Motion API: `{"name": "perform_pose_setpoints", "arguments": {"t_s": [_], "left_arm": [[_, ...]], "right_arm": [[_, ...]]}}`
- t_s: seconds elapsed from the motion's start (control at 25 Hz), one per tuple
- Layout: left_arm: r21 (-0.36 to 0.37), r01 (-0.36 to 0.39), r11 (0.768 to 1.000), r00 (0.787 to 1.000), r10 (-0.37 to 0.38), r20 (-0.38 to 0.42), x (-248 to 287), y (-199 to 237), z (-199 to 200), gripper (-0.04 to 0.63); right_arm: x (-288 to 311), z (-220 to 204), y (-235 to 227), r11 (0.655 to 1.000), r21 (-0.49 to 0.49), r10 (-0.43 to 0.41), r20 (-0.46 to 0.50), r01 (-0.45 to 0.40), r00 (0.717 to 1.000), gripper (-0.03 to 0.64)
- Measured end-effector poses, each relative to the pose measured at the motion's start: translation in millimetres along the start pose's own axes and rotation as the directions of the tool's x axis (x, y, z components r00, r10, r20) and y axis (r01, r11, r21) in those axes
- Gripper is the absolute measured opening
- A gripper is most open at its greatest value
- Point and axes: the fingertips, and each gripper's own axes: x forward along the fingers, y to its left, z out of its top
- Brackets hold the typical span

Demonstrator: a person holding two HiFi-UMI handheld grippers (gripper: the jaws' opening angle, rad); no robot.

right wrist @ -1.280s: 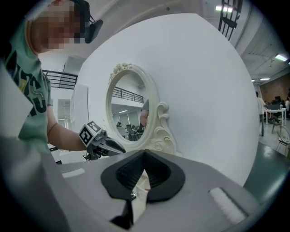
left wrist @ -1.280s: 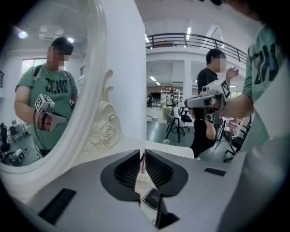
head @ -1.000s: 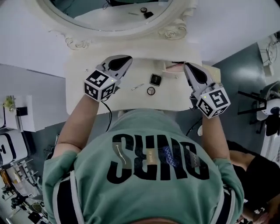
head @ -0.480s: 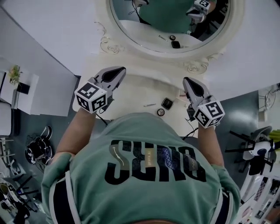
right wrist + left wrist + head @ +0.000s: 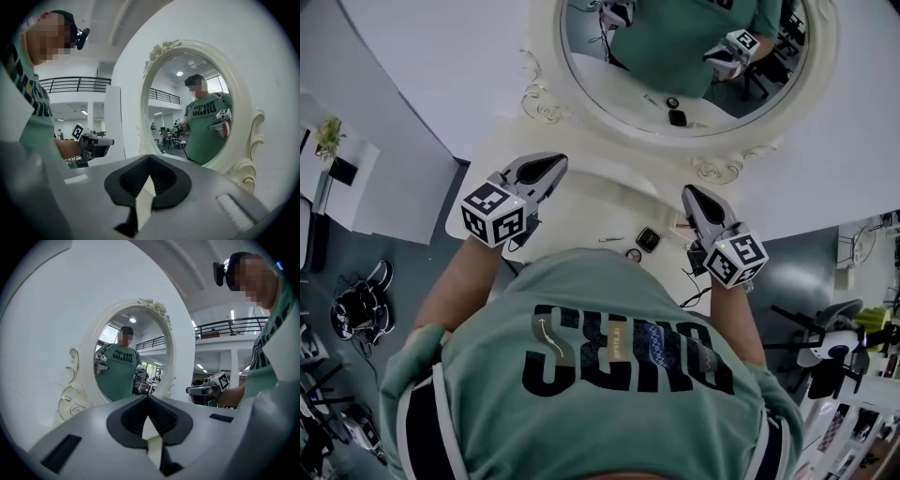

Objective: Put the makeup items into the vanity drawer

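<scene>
Your left gripper [image 5: 555,164] and right gripper [image 5: 690,194] have jaws shut, empty — the square compact [image 5: 648,238] lies on the desk [image 5: 581,208] below, nearer the right one.

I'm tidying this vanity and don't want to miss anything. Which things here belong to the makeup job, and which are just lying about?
For the job: square black compact, small round pot, thin pencil, vanity top, left gripper and right gripper, both with jaws shut and empty.

Just lying about: oval mirror, dark shoes, potted plant.
</scene>
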Motion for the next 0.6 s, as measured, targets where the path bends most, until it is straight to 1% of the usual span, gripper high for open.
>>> {"name": "perform_pose_setpoints", "arguments": {"t_s": [0.32, 0.48, 0.6], "left_arm": [[0.0, 0.029, 1.0, 1.0, -0.029, -0.013, 14.1, -8.6, -3.4, 0.005], [0.005, 0.034, 0.999, 0.999, -0.034, -0.019, 16.7, -10.2, -3.2, 0.005], [0.007, 0.034, 0.999, 0.999, -0.034, -0.023, 17.0, -10.0, -3.1, 0.005]], "right_arm": [[-6.5, -4.3, -8.2, 1.0, 0.019, -0.014, 0.0, 0.014, 1.0, 0.009], [-11.3, -1.7, -13.2, 0.999, 0.008, -0.039, 0.009, 0.039, 0.999, 0.008], [-12.3, -1.4, -12.3, 0.999, -0.004, -0.036, 0.0, 0.036, 0.999, 0.008]]}}
